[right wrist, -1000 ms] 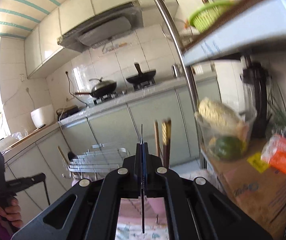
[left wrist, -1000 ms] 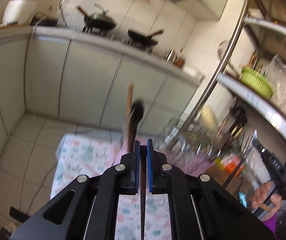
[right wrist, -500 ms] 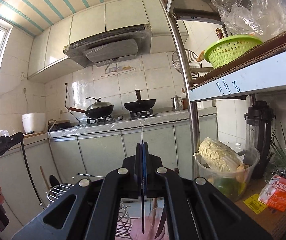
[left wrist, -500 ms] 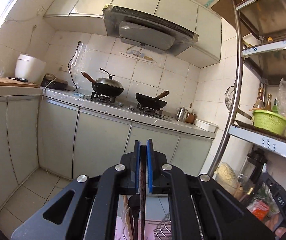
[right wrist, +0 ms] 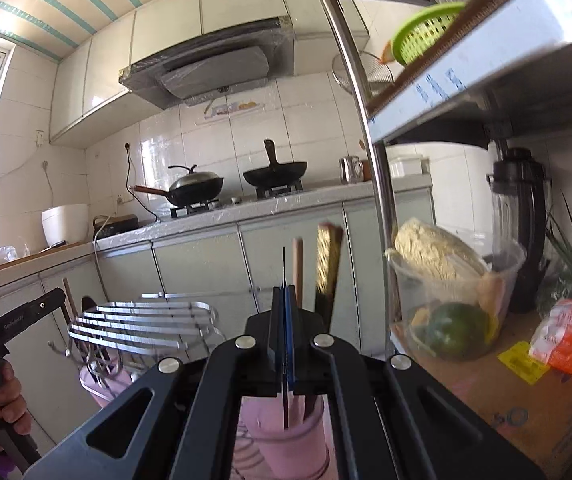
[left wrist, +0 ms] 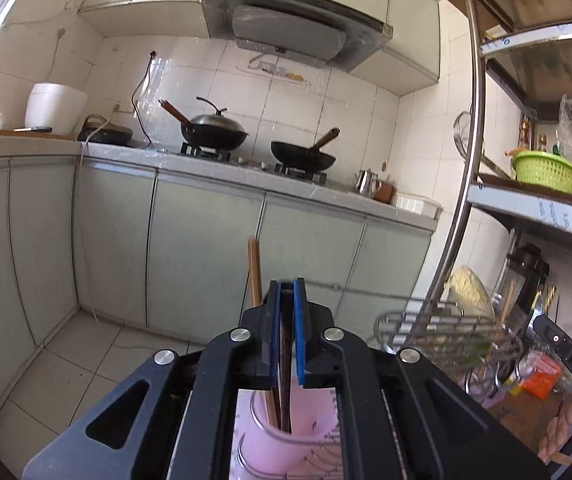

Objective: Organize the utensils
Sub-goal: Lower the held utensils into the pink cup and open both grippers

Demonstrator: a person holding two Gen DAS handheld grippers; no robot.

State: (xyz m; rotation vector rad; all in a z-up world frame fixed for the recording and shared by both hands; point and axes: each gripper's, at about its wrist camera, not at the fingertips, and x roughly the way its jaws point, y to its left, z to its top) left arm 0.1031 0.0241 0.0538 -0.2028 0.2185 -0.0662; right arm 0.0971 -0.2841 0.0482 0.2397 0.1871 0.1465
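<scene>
In the left wrist view my left gripper (left wrist: 286, 292) is shut on a dark brown utensil (left wrist: 284, 364) that runs down between the blue pads into a pink cup (left wrist: 298, 440). A wooden chopstick (left wrist: 254, 276) stands in the same cup, just left of the fingers. In the right wrist view my right gripper (right wrist: 284, 296) is shut on a thin dark utensil (right wrist: 284, 268), seen edge-on, whose lower end reaches into a pink cup (right wrist: 290, 436). A wooden stick (right wrist: 298, 264) and gold-patterned chopsticks (right wrist: 328, 268) stand upright behind the right gripper.
A wire rack (right wrist: 141, 326) sits left of the right gripper, over a second pink cup (right wrist: 101, 384). A steel shelf post (right wrist: 382, 208), a clear tub of vegetables (right wrist: 446, 300) and a blender (right wrist: 520, 224) stand to the right. A hand (right wrist: 1, 396) holds the other gripper.
Both grippers have sunk, still shut on their utensils. The pink cups have come into view below the fingers, with the utensils' lower ends inside them.
</scene>
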